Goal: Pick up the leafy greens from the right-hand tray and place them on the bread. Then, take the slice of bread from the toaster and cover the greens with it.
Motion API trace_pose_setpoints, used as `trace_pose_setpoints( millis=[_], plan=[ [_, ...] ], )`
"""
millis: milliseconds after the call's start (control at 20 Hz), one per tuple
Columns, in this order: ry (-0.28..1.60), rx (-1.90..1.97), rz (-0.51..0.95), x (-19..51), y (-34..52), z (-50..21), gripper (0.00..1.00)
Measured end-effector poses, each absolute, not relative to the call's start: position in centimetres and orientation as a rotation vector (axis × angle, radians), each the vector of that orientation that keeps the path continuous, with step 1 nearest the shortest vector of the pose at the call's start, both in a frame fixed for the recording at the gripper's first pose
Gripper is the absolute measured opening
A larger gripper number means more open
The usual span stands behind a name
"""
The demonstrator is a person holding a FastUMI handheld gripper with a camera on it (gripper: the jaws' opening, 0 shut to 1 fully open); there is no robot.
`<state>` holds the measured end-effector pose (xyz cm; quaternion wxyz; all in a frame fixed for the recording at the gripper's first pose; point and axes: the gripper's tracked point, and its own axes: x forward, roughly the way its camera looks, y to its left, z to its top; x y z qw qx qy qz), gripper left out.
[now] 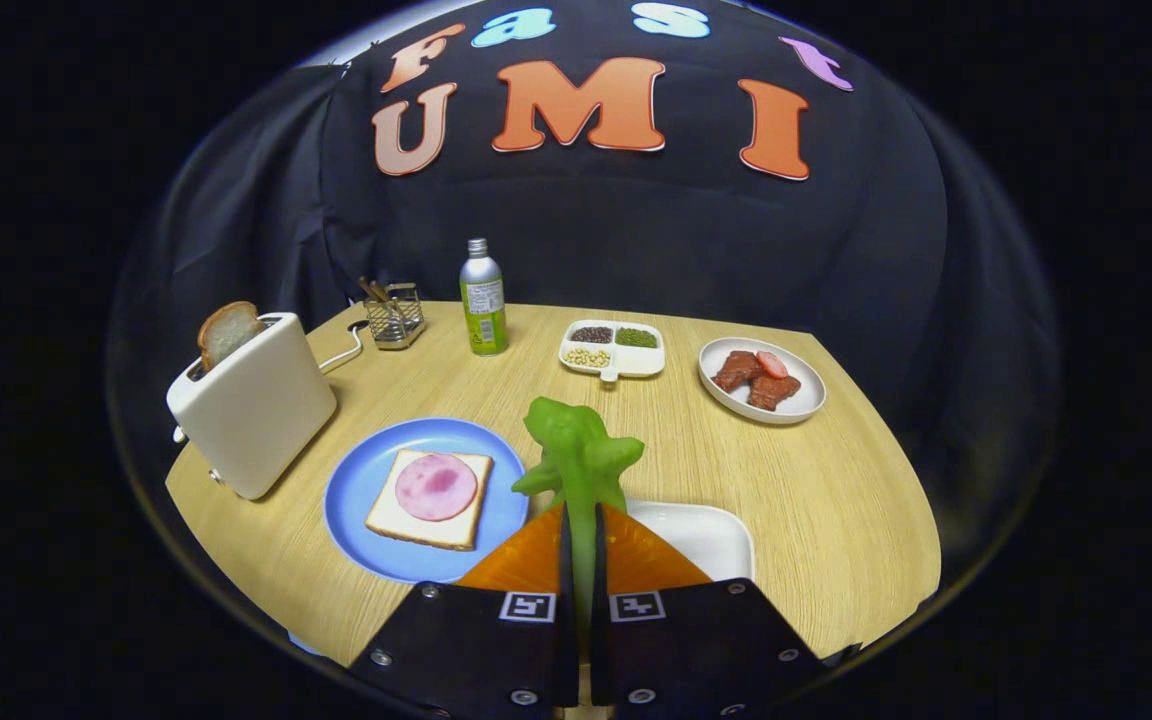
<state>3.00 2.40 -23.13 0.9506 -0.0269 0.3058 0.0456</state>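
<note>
**Greens in the claw, bread stations to its left**

1. Toaster (254,405), far to the left of the claw (583,525) and beyond it: one slice of bread (228,332) stands out of the slot. I judge it stiff and light; I would pinch the exposed upper edge.
2. Blue plate (351,500), just left of the claw: bread with a round of ham (433,497) lies flat on it, the landing spot.
3. Leafy greens (581,455): my claw is closed narrow on the stem, both fingers (521,560) pressing it, leaves standing up just ahead of the tips. They look light, rubbery and floppy, likely to cling on release.
4. White tray (711,535), just right of the claw and under it on the bench (836,520).
5. Beyond, to the right: a divided dish (614,348) and a meat plate (762,378).
</note>
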Motion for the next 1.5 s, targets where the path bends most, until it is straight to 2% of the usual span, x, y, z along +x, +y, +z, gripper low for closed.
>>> trace_pose_setpoints(
  millis=[1000,1500],
  plan=[
    [0.654,-0.067,0.245,4.3,12.5,-24.2,0.06],
    [0.695,-0.094,0.244,5.6,14.8,-26.8,0.10]
  ],
)
